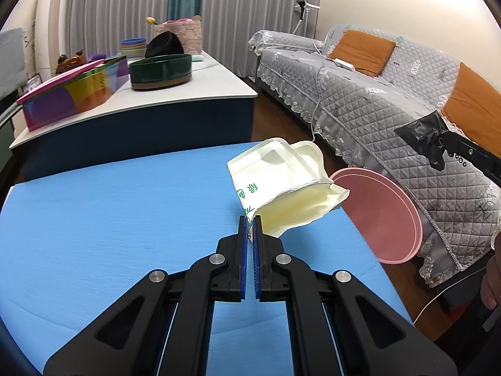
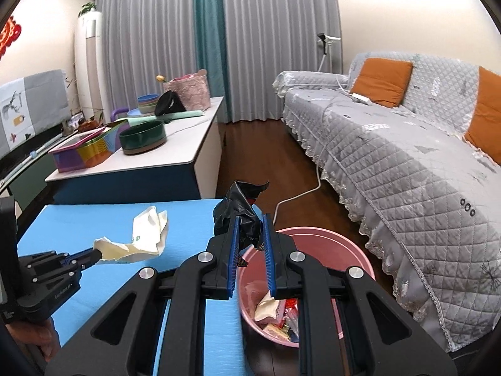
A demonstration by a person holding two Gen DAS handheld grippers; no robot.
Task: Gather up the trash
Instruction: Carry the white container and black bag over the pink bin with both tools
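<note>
Left gripper (image 1: 250,223) at frame centre pinches the cream wrapper (image 1: 281,185) above the blue table (image 1: 109,219). Right gripper (image 2: 249,228) clamps a black wrapper (image 2: 241,206) over the pink bin (image 2: 344,244), its contents partly hidden.

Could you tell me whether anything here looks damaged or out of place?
Nothing looks wrong. The cream packet is torn open and crumpled, pinched in the left gripper above the table; the black wrapper sits in the right gripper.
</note>
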